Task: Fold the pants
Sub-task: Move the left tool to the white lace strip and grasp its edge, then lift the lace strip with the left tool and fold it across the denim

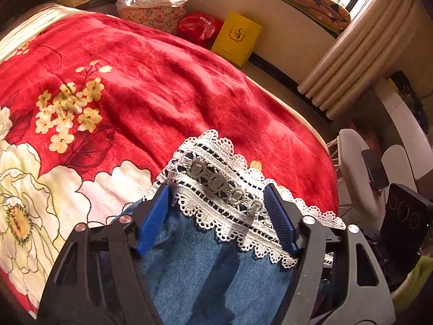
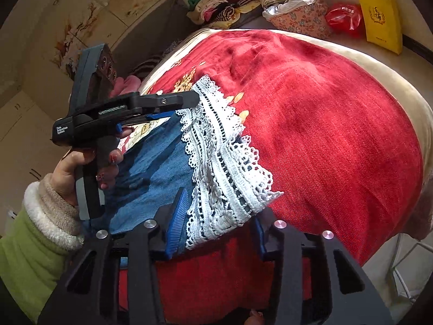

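Blue denim pants (image 1: 205, 270) with a white lace hem (image 1: 216, 178) lie on a red floral blanket (image 1: 162, 81). My left gripper (image 1: 216, 192) is open, its blue fingers (image 1: 151, 224) astride the lace hem. In the right wrist view the left gripper (image 2: 189, 105) reaches the far end of the lace hem (image 2: 216, 146) from the left, jaws apart. My right gripper (image 2: 219, 211) is open around the near end of the hem, with denim (image 2: 151, 173) to its left.
The bed's edge curves on the right (image 1: 311, 124). Beyond it stand a yellow box (image 1: 238, 38), a red bag (image 1: 199, 27) and a floral bag (image 1: 151, 13). White chairs (image 1: 354, 168) stand at the right. Piled clothes (image 2: 216, 5) lie behind the bed.
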A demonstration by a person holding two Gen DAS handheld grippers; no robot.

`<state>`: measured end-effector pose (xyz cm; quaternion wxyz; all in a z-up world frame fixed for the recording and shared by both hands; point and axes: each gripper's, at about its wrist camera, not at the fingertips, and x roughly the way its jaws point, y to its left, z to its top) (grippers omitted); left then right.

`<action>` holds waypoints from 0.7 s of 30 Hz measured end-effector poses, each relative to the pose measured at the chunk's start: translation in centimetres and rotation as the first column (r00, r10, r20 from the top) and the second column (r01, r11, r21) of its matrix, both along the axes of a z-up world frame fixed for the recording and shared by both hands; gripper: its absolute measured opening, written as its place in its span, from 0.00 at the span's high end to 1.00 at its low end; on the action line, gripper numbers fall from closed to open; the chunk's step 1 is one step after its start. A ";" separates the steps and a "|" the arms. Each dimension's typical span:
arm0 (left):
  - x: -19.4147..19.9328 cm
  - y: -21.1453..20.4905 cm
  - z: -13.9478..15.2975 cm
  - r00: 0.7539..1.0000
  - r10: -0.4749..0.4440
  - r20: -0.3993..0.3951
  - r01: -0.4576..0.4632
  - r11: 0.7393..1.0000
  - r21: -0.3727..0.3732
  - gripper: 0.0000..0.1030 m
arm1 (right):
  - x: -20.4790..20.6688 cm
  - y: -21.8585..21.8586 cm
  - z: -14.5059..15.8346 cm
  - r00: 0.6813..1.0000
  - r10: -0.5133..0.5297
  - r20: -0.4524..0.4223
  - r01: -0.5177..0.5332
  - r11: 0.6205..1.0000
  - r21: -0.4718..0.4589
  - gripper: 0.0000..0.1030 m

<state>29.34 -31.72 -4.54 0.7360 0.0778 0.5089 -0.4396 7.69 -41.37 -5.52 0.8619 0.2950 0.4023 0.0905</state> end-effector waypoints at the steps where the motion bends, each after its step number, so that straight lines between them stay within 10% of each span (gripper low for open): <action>1: 0.2 0.0 -0.6 1.000 0.011 0.002 -0.011 0.999 0.031 0.69 | 0.0 0.1 0.1 1.000 0.005 0.006 -0.006 1.000 0.004 0.71; 7: 1.1 3.0 1.3 0.999 0.033 -0.015 -0.034 0.995 -0.094 0.96 | -0.9 2.6 4.3 0.987 0.062 0.149 -0.055 0.997 -0.049 0.74; 12: 0.6 8.8 4.4 0.996 0.094 -0.006 -0.092 0.967 -0.238 0.96 | -1.5 8.5 8.3 0.932 0.242 0.269 -0.214 0.969 -0.127 0.74; 21: -3.4 21.6 3.5 0.961 0.261 -0.090 -0.276 0.902 -0.332 0.96 | -1.0 21.1 6.2 0.830 0.532 0.171 -0.490 0.840 -0.234 0.87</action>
